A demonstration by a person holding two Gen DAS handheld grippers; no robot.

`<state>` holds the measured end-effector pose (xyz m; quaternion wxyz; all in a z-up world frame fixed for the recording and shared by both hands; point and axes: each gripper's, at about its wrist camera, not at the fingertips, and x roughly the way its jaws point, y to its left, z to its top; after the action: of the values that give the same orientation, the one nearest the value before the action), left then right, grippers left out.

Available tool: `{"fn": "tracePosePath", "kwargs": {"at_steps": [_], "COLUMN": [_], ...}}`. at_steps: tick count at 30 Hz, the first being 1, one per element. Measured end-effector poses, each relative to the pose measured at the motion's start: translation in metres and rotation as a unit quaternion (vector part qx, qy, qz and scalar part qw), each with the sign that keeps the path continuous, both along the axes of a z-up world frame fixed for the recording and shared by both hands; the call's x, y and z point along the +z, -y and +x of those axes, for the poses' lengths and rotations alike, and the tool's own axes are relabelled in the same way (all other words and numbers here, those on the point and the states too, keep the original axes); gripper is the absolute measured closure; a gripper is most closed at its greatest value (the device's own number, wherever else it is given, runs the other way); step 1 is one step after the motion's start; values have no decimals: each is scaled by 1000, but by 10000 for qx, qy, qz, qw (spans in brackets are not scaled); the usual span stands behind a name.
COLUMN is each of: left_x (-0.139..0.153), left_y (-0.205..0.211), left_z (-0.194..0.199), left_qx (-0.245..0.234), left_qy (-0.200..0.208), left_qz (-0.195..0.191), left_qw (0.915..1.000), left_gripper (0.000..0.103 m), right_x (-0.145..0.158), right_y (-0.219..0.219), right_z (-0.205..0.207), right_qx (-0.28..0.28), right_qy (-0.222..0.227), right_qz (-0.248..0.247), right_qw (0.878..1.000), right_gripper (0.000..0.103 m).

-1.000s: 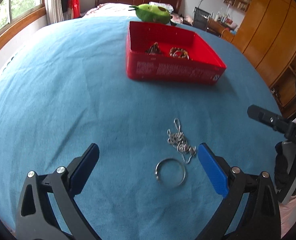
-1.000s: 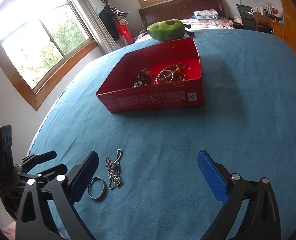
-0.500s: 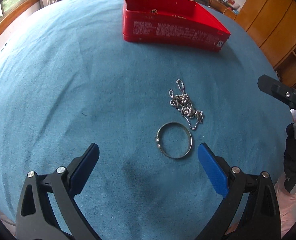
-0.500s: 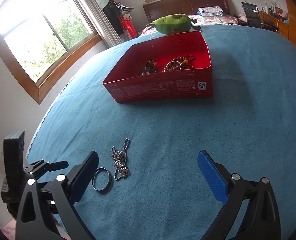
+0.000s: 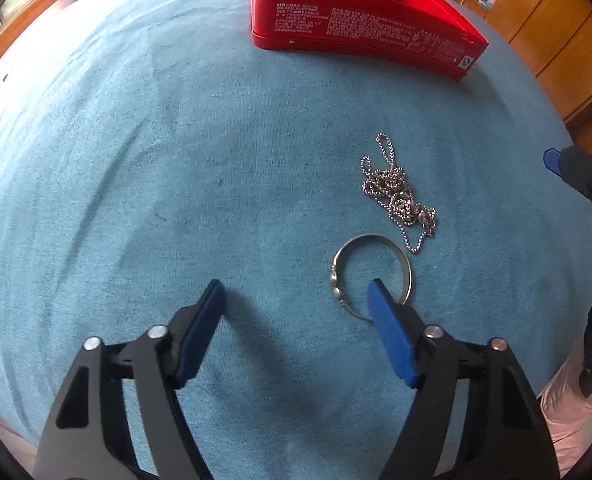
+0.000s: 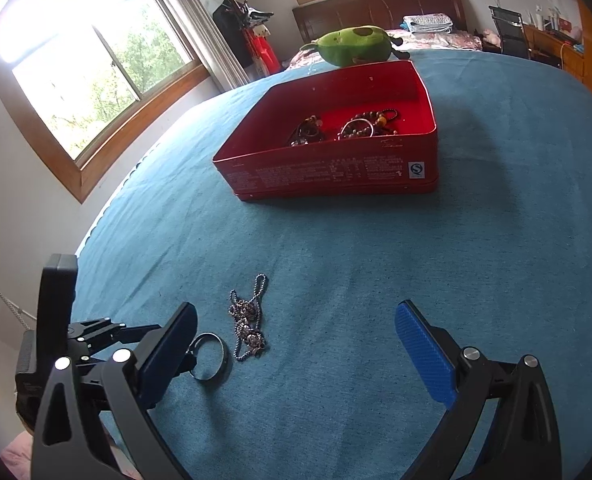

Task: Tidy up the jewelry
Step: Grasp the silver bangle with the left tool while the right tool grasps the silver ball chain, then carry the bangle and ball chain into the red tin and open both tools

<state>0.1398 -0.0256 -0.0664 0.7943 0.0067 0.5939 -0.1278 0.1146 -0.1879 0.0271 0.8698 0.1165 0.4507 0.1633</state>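
Jewelry still outside the red tin (image 5: pixel 360 28) is laid on the blue cloth (image 5: pixel 135 160): a silver bangle (image 5: pixel 338 280) and, just beside it, a tangled bead chain (image 5: pixel 400 196). More pieces are seen inside the tin, with a green plush toy (image 6: pixel 352 46) behind it. The left gripper (image 5: pixel 296 292) has been lowered since a second ago; its jaws have just been closing, one blue finger (image 5: pixel 388 328) set inside the bangle, nothing pinched. The right gripper (image 6: pixel 296 340) is held spread wide, empty.
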Motion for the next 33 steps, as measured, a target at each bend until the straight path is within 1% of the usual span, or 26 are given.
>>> {"fn": "tracePosePath", "kwargs": {"at_steps": [1, 2, 4, 6, 7, 9, 11, 14, 15, 17, 19, 20, 21, 22, 24, 27, 29, 30, 31, 32, 33], "left_x": [0, 0, 1, 1, 1, 1, 0, -2, -2, -3, -3, -2, 0, 2, 4, 7, 9, 9, 10, 10, 11], "left_y": [1, 1, 1, 1, 1, 0, -2, -7, -10, -12, -16, -16, -17, -18, -23, -28, -31, -33, -36, -37, -39], "left_z": [1, 1, 2, 3, 3, 3, 3, 3, 2, 2, 3, 3, 0, -1, -2, -3, -3, -3, -3, -3, -3], "left_qx": [3, 7, -11, -38, -51, -69, -88, -115, -110, -97, -82, -79, -76, -85, -80, -39, -33, -20, 3, 13, 38], "left_qy": [18, 37, 58, 72, 68, 46, 38, 27, 29, 57, 111, 147, 175, 200, 223, 258, 289, 288, 285, 290, 291], "left_qz": [35, 60, 51, 48, 7, -67, -140, -253, -277, -309, -345, -333, -331, -334, -345, -353, -386, -405, -424, -429, -428], "left_qw": [10000, 10000, 10000, 10000, 10000, 9999, 9999, 9996, 9996, 9995, 9993, 9993, 9993, 9992, 9991, 9990, 9988, 9988, 9987, 9987, 9987], "left_gripper": [43, 49, 56, 71, 75, 87, 93, 101, 101, 101, 101, 102, 102, 102, 102, 102, 101, 101, 101, 101, 101], "right_x": [-1, -2, -5, -7, -8, -11, -13, -19, -21, -24, -29, -32, -35, -37, -42, -51, -54, -54, -54, -54, -54], "right_y": [-1, -3, -7, -12, -14, -21, -26, -35, -39, -46, -54, -57, -61, -65, -71, -79, -84, -88, -90, -92, -92], "right_z": [1, 1, 2, 3, 4, 5, 6, 10, 12, 15, 18, 20, 21, 22, 26, 30, 30, 30, 30, 29, 28], "right_qx": [20, 45, 115, 200, 242, 326, 419, 583, 645, 745, 857, 922, 997, 1051, 1098, 1146, 1198, 1211, 1221, 1236, 1239], "right_qy": [-12, -27, -61, -100, -117, -157, -186, -276, -323, -378, -458, -515, -571, -623, -703, -836, -762, -728, -687, -640, -619], "right_qz": [-7, -16, -42, -52, -58, -93, -117, -144, -174, -248, -306, -299, -286, -290, -337, -440, -615, -728, -859, -979, -1039], "right_qw": [10000, 10000, 9999, 9997, 9996, 9993, 9989, 9978, 9972, 9962, 9948, 9940, 9930, 9921, 9909, 9889, 9880, 9873, 9864, 9854, 9849], "right_gripper": [4, 4, 4, 4, 4, 4, 5, 15, 19, 24, 37, 40, 46, 48, 49, 57, 57, 61, 68, 73, 86]}}
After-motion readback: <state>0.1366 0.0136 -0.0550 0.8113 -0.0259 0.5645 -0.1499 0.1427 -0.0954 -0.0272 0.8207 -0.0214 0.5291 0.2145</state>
